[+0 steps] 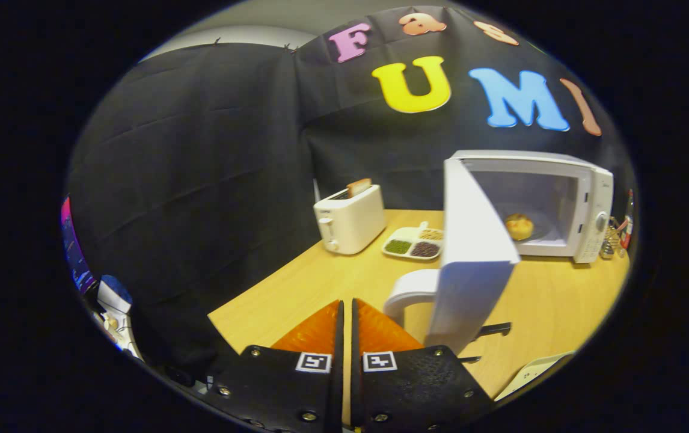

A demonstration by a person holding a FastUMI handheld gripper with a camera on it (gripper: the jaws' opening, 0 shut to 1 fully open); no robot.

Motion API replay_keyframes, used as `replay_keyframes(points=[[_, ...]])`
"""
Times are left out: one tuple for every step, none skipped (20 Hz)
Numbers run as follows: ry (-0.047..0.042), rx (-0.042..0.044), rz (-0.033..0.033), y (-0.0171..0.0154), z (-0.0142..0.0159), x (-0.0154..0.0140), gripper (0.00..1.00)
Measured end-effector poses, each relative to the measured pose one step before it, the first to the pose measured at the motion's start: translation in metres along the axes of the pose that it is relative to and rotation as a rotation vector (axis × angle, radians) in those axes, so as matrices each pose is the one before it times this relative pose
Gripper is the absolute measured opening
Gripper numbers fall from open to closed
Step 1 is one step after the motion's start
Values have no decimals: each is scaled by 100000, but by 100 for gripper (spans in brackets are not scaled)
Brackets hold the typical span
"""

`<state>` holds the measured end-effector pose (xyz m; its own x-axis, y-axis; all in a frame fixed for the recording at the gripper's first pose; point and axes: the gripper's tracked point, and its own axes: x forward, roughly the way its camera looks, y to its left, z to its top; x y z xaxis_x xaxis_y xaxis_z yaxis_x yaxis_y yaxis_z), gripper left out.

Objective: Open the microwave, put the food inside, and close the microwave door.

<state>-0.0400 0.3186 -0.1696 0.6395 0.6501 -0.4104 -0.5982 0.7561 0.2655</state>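
Observation:
A white microwave [585, 204] stands on the wooden table [296, 288] at the far right. Its door [471, 252] is swung wide open toward me, and the white handle [407, 294] curves out just ahead of my fingers on the right. A round yellowish bun [519, 227] lies inside the cavity on the turntable. My gripper [347, 325] is shut, the two fingers pressed together with nothing between them, just left of the door handle and not touching it.
A white toaster [350, 219] with a slice of bread in its slot stands at the back of the table. Beside it lies a divided tray [415, 242] of beans and grains. Small bottles [618, 231] stand right of the microwave. A white object [531, 373] lies at the near right.

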Motion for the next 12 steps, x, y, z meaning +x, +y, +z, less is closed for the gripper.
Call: replay_keyframes(points=[[592,-496,-142,-251,-248,862,1],[689,-258,-138,-360,-229,-543,1],[395,387,-30,-383,-73,-15,1],[94,832,-323,-486,-37,-146,1],[105,675,-566,-484,120,-162,1],[96,527,-590,-414,-112,-294,1],[-16,531,-835,-633,80,-125,1],[-22,388,-1017,-715,-27,-179,1],[-145,154,-1145,-772,69,-213,1],[-306,-48,-1478,-788,61,-241,1],[-241,-202,-1453,-867,58,-183,1],[-270,11,-1346,-721,158,-50,1]])
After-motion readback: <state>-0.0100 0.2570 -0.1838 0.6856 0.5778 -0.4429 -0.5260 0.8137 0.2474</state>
